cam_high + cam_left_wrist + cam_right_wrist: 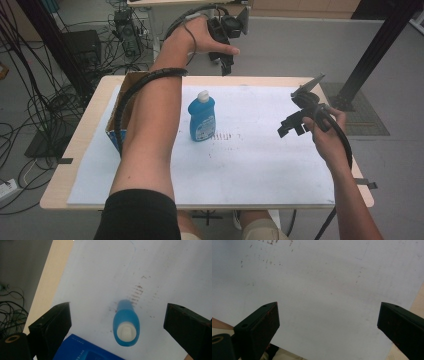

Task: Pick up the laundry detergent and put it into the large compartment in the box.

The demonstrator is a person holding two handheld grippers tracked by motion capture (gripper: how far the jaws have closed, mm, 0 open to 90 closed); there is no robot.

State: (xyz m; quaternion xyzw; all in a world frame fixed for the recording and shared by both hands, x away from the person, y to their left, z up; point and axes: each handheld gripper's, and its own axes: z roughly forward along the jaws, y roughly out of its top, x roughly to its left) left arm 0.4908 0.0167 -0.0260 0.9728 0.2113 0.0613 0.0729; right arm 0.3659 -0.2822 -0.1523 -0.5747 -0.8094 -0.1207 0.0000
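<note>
Okay, high view, near to far. Right gripper (291,125) sits at about 3 o'clock over the white sheet (260,165) covering the table (75,145), held in the person's right hand (325,135), cable trailing down the forearm. Its fingers (259,325) are released, spread wide with nothing between them; the right gripper view looks down on bare white sheet with a few brown specks at 11 o'clock.

Blue bottle (202,118) stands upright on the sheet near the table's middle, slightly toward 10 o'clock, white cap up, label facing the near edge. A smudge of dark marks (222,136) lies on the sheet just beside it at 3 o'clock. Cardboard box (122,107) with a blue side sits at the 9 o'clock edge of the table, partly hidden by the left forearm.

Left gripper (225,64) is farthest, raised at 12 o'clock above the table's far edge, well apart from the bottle, pointing down. Left gripper view looks down on the bottle (125,326), cap end toward the camera, framed between the fingers (53,325) but far below them. Fingers released, wide apart, touching nothing. The blue box corner (80,350) shows at 6 o'clock of that view.
</note>
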